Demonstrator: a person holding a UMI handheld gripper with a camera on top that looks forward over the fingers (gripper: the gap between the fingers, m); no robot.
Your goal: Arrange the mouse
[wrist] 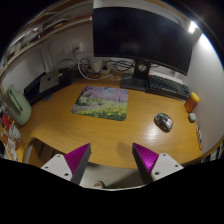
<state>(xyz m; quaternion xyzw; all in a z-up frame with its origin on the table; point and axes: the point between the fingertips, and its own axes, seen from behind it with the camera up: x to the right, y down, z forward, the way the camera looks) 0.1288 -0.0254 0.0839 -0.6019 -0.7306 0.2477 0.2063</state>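
Gripper [111, 162], its two pink-padded fingers spread apart and holding nothing, hovers at the near edge of a wide wooden desk [95, 128]. Far across sit a large black monitor [142, 38] and a colourful rectangular mouse mat [101, 102]. Right of the mat, well apart from it, lies the small grey computer mouse [163, 122]. Its rounded shell could likely slip from a poorly centred pinch. Buttons and cable cannot be made out.
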